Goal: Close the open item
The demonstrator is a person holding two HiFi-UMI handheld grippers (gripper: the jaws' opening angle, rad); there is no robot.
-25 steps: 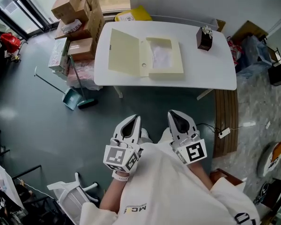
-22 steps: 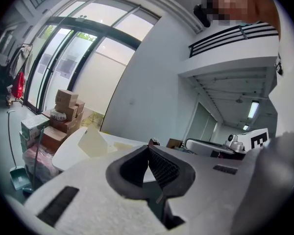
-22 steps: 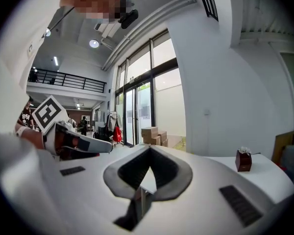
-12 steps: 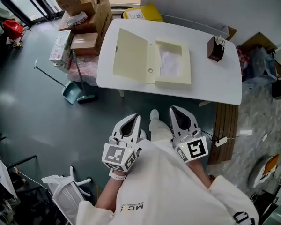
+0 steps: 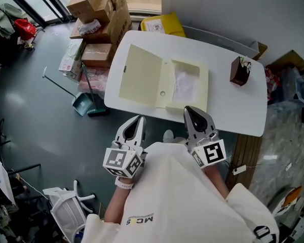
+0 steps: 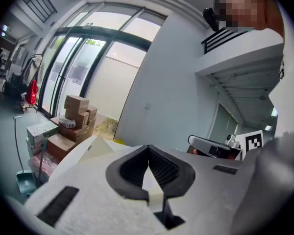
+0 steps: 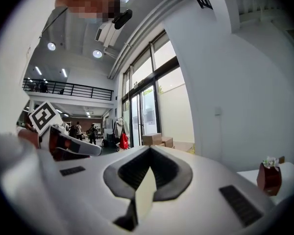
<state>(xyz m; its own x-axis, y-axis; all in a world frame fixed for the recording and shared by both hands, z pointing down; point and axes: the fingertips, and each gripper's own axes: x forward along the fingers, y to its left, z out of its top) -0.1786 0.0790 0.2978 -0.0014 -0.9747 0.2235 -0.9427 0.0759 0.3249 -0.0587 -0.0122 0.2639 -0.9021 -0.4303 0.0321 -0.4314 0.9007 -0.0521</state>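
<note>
Your cream flat file box (image 5: 140, 76) lies open, a white sheet (image 5: 185, 85) inside, on the white table (image 5: 228, 105) beside stacked cardboard boxes (image 5: 99, 9). Your left gripper (image 5: 136, 120) and right gripper (image 5: 192, 111) are closed, empty.

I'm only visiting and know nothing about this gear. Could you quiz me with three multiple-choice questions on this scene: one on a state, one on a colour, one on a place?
1. What state is the file box in?
A. shut
B. open, its lid swung out to the left
C. standing on end

2. What colour is the file box?
A. bright red
B. black
C. pale cream

3. Where is the small dark brown holder?
A. at the right end of the white table
B. inside the file box
C. on top of the lid

Answers:
1 B: the lid lies flat beside the tray and the white contents show.
2 C: lid and tray are the same pale cream.
3 A: it stands alone on the bare tabletop, well apart from the box.
</note>
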